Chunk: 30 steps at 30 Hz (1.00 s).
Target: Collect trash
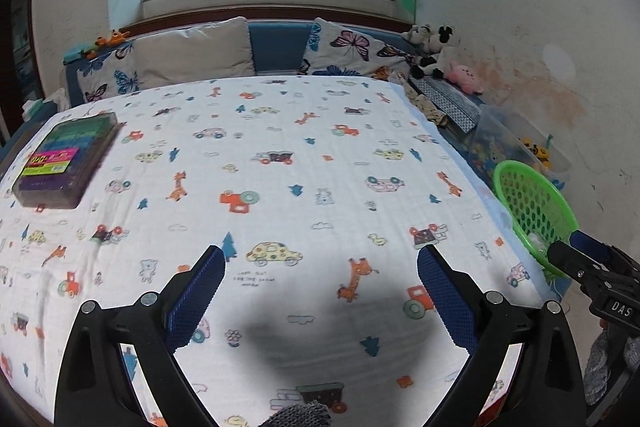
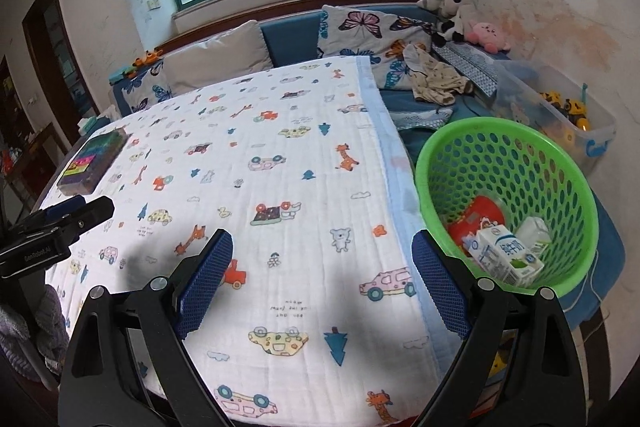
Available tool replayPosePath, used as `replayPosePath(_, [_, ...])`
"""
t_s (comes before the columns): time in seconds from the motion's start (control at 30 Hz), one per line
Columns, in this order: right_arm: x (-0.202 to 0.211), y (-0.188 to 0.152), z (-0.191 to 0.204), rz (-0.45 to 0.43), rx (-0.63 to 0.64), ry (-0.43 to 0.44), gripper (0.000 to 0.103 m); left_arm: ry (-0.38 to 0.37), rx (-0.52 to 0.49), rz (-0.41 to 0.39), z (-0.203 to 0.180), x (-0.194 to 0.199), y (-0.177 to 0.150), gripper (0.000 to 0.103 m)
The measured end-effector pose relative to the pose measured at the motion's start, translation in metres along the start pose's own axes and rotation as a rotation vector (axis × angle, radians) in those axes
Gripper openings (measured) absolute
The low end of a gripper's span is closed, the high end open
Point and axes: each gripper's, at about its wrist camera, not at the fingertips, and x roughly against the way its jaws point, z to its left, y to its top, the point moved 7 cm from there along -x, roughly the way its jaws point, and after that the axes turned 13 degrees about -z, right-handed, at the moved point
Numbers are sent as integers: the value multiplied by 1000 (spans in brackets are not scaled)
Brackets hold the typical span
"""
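Note:
A green perforated basket (image 2: 560, 163) stands off the table's right edge; it also shows in the left wrist view (image 1: 532, 203). Inside lie a white and blue milk carton (image 2: 506, 253), a second white carton (image 2: 534, 231) and a red package (image 2: 480, 217). My left gripper (image 1: 322, 261) is open and empty above the near middle of the patterned tablecloth (image 1: 280, 167). My right gripper (image 2: 322, 247) is open and empty over the table's right part, just left of the basket. Each gripper shows at the edge of the other's view.
A clear box of coloured items (image 1: 66, 163) lies at the table's far left, also in the right wrist view (image 2: 94, 163). Behind the table is a blue bench with cushions (image 1: 352, 51), plush toys (image 1: 436, 49) and a clear toy bin (image 2: 560, 115) by the wall.

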Motion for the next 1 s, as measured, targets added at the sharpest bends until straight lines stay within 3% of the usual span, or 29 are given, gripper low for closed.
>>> replayPosePath(0.47, [-1, -4, 7, 6, 12, 8, 93, 80, -19, -66, 13, 16, 5, 94])
replayPosePath(1.0, [-1, -4, 11, 0, 37, -6, 98, 131, -23, -81, 24, 23, 2, 96])
